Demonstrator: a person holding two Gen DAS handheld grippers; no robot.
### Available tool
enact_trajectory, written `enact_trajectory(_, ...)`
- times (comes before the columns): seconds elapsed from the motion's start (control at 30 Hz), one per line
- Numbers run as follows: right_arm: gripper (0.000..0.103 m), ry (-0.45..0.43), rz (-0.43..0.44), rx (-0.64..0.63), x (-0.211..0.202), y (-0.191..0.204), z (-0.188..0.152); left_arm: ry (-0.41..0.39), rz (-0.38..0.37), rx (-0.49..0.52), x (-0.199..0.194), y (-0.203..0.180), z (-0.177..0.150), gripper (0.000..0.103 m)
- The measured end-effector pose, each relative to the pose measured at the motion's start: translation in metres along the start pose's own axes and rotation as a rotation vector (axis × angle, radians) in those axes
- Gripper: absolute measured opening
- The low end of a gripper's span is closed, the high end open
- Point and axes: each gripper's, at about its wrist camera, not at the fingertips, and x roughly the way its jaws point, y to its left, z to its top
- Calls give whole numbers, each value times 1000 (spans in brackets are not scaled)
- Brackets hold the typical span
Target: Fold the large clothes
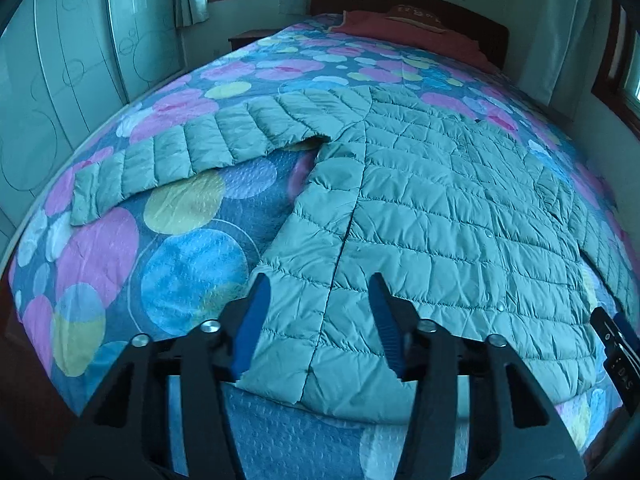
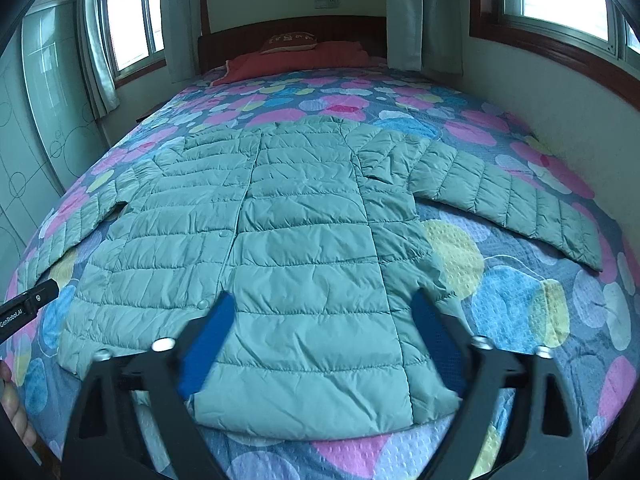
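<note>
A pale green quilted puffer jacket (image 1: 432,208) lies flat and front up on the bed, both sleeves spread out to the sides; it also shows in the right wrist view (image 2: 304,232). My left gripper (image 1: 320,292) is open, its blue-padded fingers (image 1: 252,320) straddling the jacket's hem near its left bottom corner. My right gripper (image 2: 324,308) is open over the hem near the right bottom corner. Neither holds cloth. The left sleeve (image 1: 180,152) reaches toward the wardrobe side, the right sleeve (image 2: 512,200) toward the wall.
The bed has a bedspread (image 1: 120,264) with coloured circles. A red blanket and pillow (image 2: 304,56) lie by the dark headboard. A wardrobe (image 1: 60,60) stands on the left, a wall with windows (image 2: 540,40) on the right. The other gripper shows at each view's edge (image 2: 28,304).
</note>
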Motion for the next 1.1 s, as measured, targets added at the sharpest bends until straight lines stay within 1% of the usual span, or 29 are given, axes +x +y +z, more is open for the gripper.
enact_trajectory(0.03, 51, 24, -4, 15, 7, -4, 1, 8, -9, -24, 6, 6, 3, 43)
enact_trajectory(0.1, 51, 55, 19, 58, 20, -14, 3, 8, 19, -56, 17, 15, 7, 45)
enact_trajectory(0.17, 52, 54, 25, 92, 27, -25, 6, 10, 54, -72, 27, 24, 13, 64)
enact_trajectory(0.2, 57, 51, 19, 112, 31, -31, 8, 11, 75, -85, 32, 29, 16, 73)
enact_trajectory(0.23, 62, 46, 17, 138, 34, -39, 11, 8, 89, -102, 36, 35, 19, 76)
enact_trajectory(0.27, 71, 37, 17, 174, 36, -50, 12, 2, 97, -121, 40, 42, 22, 76)
enact_trajectory(0.3, 75, 28, 17, 213, 40, -62, 14, 1, 110, -138, 45, 48, 25, 76)
enact_trajectory(0.37, 75, 13, 19, 291, 46, -88, 17, 14, 129, -182, 56, 63, 28, 76)
enact_trajectory(0.47, 75, -12, 7, 406, 56, -133, 20, 37, 138, -268, 73, 83, 28, 76)
enact_trajectory(0.63, 75, -82, -16, 644, 63, -218, 13, 45, 201, -366, 91, 110, 20, 76)
enact_trajectory(0.73, 75, -132, -28, 787, 63, -263, 2, 10, 272, -362, 91, 114, 19, 77)
enact_trajectory(0.77, 75, -148, -27, 829, 63, -276, -2, 4, 283, -362, 92, 115, 19, 78)
enact_trajectory(0.83, 75, -176, -23, 903, 65, -295, -9, -8, 285, -368, 95, 115, 19, 82)
enact_trajectory(0.93, 75, -221, 0, 1007, 71, -318, -21, -15, 298, -357, 98, 114, 20, 85)
enact_trajectory(0.97, 74, -255, 21, 1038, 71, -324, -26, -12, 303, -354, 99, 113, 21, 85)
enact_trajectory(1.0, 74, -290, 26, 1059, 69, -327, -28, -9, 308, -352, 100, 113, 21, 85)
enact_trajectory(1.1, 74, -350, 13, 1093, 67, -341, -30, -11, 311, -355, 99, 115, 21, 85)
